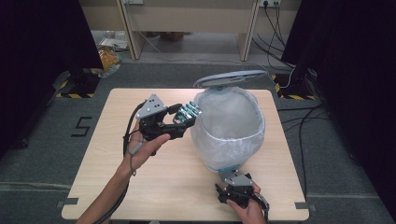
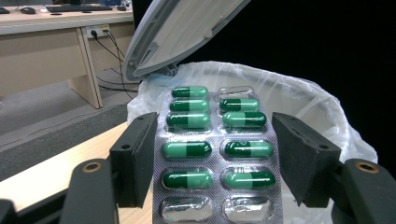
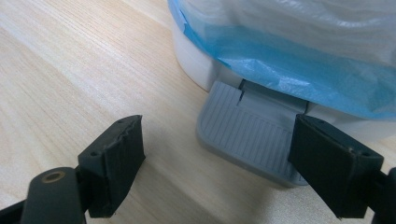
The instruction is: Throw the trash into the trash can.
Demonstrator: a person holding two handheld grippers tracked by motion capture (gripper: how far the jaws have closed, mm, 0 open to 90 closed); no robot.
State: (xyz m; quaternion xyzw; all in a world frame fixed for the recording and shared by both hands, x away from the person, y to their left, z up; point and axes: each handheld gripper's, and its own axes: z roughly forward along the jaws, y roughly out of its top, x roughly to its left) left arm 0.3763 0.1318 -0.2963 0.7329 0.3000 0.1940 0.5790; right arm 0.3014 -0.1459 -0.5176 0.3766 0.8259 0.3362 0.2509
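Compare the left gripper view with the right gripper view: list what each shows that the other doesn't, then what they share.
Left gripper view alone: a pill strip of green capsules, some pockets empty, clamped between the left gripper fingers, the bin's raised lid, and a desk in the background.
Right gripper view alone: the grey foot pedal at the bin's base, a blue bag edge, and the right gripper with its fingers apart and nothing between them.
Both: the bin with its white liner and the wooden table.
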